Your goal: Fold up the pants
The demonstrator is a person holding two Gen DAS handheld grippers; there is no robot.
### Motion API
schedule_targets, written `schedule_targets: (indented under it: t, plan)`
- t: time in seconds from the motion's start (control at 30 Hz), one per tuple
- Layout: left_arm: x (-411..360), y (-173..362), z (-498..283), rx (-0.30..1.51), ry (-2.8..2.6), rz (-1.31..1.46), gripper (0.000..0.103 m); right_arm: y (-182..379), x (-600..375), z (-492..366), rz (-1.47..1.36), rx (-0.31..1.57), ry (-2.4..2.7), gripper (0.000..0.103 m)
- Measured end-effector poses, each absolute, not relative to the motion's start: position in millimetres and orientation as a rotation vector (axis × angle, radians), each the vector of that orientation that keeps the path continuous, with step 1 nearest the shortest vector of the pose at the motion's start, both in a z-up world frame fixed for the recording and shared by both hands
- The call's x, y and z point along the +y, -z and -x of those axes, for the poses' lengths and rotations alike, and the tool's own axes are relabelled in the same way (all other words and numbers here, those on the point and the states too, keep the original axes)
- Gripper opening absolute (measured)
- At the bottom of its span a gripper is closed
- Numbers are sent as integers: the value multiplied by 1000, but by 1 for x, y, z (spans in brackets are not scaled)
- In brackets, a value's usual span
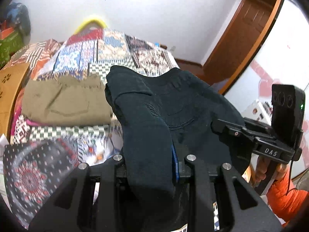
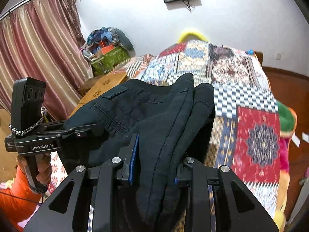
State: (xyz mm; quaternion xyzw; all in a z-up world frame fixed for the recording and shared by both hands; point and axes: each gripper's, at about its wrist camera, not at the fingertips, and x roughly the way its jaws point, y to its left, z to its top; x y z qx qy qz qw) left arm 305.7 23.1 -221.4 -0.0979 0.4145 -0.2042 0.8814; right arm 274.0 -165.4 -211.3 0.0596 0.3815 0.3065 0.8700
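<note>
Pants [image 1: 173, 104] pinched by both hand-held grippers

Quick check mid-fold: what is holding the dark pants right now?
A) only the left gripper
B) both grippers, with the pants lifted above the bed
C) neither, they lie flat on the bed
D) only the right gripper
B: the left gripper and the right gripper are each clamped on the dark pants, which hang raised over the patchwork bedspread.

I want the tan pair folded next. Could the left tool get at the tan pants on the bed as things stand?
Probably not yet: the left tool is shut on the dark pants. The tan pants lie uncovered on the quilt.
</note>
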Motion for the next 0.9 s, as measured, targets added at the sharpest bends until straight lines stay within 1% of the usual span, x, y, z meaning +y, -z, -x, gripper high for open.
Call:
schedule_targets:
  t: [0.17, 0.37, 0.53, 0.77, 0.9]
  plan:
    - [47, 204, -335, 815, 418, 252, 28, 197, -149, -296, -109, 756, -641, 25]
    - [78, 187, -370, 756, 366, 241, 28, 185, -118, -331, -83, 717, -654, 25]
    - [114, 186, -409, 742, 308, 255, 28, 186, -85, -365, -72, 695, -662, 25]
    - [166, 205, -460, 730, 210, 229, 28, 206, -25, -419, -66, 704, -691, 25]
    - [201, 245, -496, 782, 148, 262, 28, 232, 4, -443, -56, 738, -688, 25]
